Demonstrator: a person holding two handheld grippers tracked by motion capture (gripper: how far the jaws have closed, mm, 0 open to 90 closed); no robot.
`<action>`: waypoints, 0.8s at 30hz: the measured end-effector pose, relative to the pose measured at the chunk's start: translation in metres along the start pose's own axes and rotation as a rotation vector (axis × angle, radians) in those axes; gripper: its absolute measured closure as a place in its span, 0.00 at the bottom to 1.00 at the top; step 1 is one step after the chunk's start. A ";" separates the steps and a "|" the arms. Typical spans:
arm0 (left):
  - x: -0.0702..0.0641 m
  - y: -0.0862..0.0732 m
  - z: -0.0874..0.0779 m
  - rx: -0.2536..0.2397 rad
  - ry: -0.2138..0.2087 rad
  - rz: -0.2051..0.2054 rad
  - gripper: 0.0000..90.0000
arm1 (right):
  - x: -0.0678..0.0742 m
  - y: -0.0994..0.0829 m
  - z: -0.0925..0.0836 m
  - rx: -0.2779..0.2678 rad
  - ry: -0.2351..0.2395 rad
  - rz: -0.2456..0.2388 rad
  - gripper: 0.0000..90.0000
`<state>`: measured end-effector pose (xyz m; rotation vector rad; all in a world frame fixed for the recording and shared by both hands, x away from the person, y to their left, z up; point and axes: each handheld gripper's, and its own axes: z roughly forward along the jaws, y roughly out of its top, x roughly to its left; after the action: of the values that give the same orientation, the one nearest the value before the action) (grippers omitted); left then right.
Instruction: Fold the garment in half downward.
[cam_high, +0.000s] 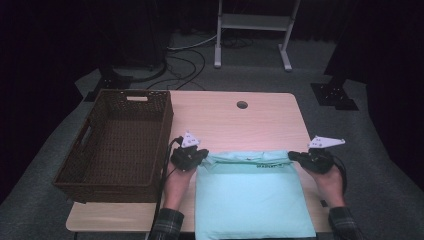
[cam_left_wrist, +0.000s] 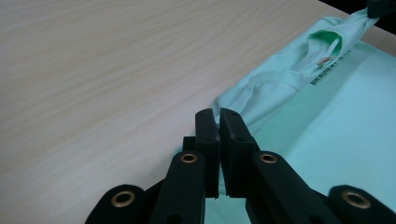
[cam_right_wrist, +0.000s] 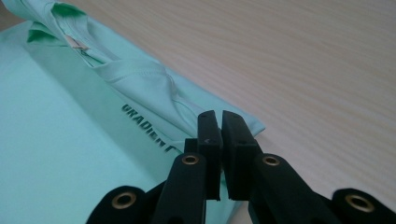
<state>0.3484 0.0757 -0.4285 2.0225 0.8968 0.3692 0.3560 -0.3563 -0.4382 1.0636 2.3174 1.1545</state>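
The left gripper (cam_left_wrist: 217, 116) has its fingers (cam_left_wrist: 206, 135) pressed together on the near-left corner of a folded mint-green shirt (cam_high: 252, 197), a thin edge of cloth pinched between them. The right gripper (cam_right_wrist: 218, 119) likewise has its fingers (cam_right_wrist: 236, 140) clamped on the shirt's opposite corner, at the far right of the same folded edge. Between the two pairs of fingers that edge runs straight across the counter (cam_high: 235, 122), side to side as seen from above, with the collar opening and a line of dark lettering just behind it; the rest of the shirt stretches from the fingers back toward the person, its long axis running from the held edge to the near rim of the counter, where it hangs slightly over. In the high view both hands (cam_high: 180, 182) come in from below, each in a plaid sleeve, either side of the shirt. Out to the left of the left fingers stands a dark brown wicker basket (cam_high: 82, 165), just beside the shirt, with nothing visible inside it. The gripper views show the collar folds, the neck label (cam_left_wrist: 325, 59) and the lettering up close, which the high view leaves too small to read; the high view alone takes in the basket, a round hole (cam_high: 242, 105) in the counter beyond the fingers, and the grey floor behind.
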 end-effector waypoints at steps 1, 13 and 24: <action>-0.005 -0.003 -0.002 0.002 -0.005 0.001 0.97 | 0.004 -0.004 -0.004 -0.005 0.003 -0.001 0.96; -0.037 -0.050 -0.007 0.077 -0.029 -0.021 0.97 | 0.036 -0.046 -0.020 0.074 0.034 -0.007 0.96; -0.030 -0.051 0.013 0.116 0.016 0.023 0.97 | 0.037 -0.052 -0.009 0.114 -0.003 -0.023 0.96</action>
<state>0.3113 0.0650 -0.4757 2.1408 0.9241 0.3538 0.3023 -0.3534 -0.4728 1.0737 2.4116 1.0228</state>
